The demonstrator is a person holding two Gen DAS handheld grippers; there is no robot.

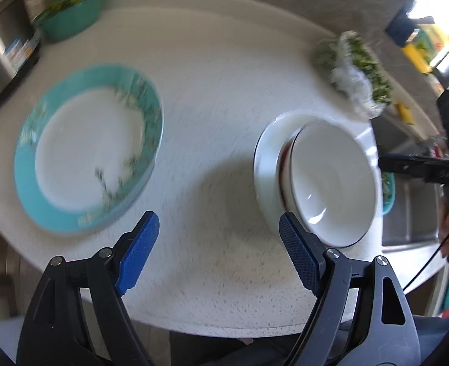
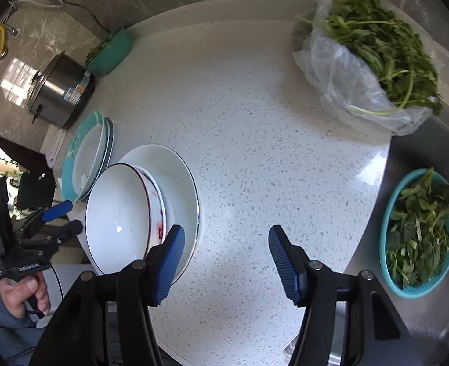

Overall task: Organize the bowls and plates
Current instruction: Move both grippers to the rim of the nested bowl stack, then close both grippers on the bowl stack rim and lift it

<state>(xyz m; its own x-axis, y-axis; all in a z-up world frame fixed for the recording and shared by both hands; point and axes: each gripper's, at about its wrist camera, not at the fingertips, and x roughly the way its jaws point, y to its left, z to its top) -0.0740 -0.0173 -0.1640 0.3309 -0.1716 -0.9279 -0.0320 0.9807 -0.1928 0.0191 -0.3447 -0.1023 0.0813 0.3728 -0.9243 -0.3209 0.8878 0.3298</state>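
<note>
Two white bowls sit nested and tilted on a white plate on the speckled counter. To their left lies a stack of teal-rimmed plates. My right gripper hovers open just right of the bowls, with only bare counter between its fingers. In the left wrist view the teal plates are on the left and the bowls on the right. My left gripper stands open above the counter between them, holding nothing. It also shows at the left of the right wrist view as the left gripper, held by a hand.
A plastic bag of leafy greens lies at the back right. A teal basket of greens sits in the steel sink. A steel pot and a teal bowl of greens stand at the back left by the wall.
</note>
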